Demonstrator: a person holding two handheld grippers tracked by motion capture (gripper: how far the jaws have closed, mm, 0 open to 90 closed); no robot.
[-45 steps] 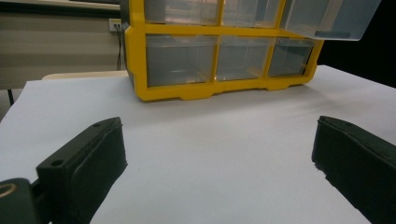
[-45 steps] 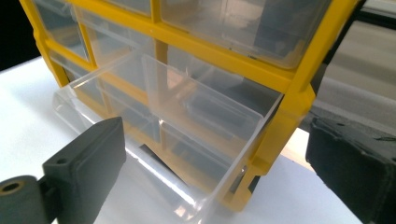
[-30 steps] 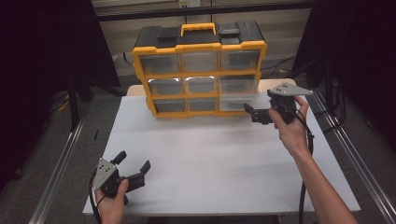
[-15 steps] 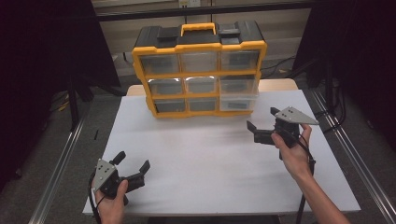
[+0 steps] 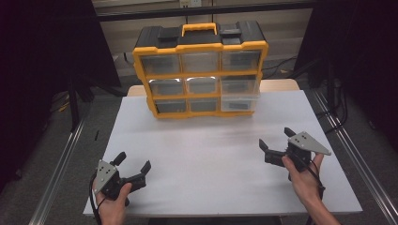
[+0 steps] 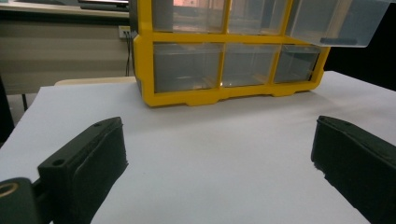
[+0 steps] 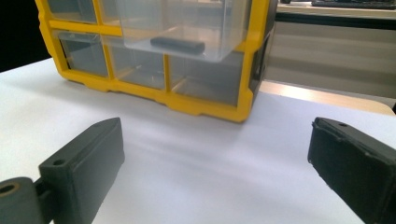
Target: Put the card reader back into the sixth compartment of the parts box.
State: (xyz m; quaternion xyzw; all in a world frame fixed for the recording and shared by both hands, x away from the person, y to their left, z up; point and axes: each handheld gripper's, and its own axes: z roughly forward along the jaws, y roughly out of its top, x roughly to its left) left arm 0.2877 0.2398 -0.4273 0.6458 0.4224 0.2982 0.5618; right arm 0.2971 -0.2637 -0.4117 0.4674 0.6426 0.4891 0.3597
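Both grippers, left gripper and right gripper, wait gaping and empty before the yellow organizer — its pulled-out right middle drawer likely next to be reached, with a black item inside

Open white table is found ahead of both grippers; passage at the rear is blocked by the yellow organizer, its pulled-out drawer protruding.
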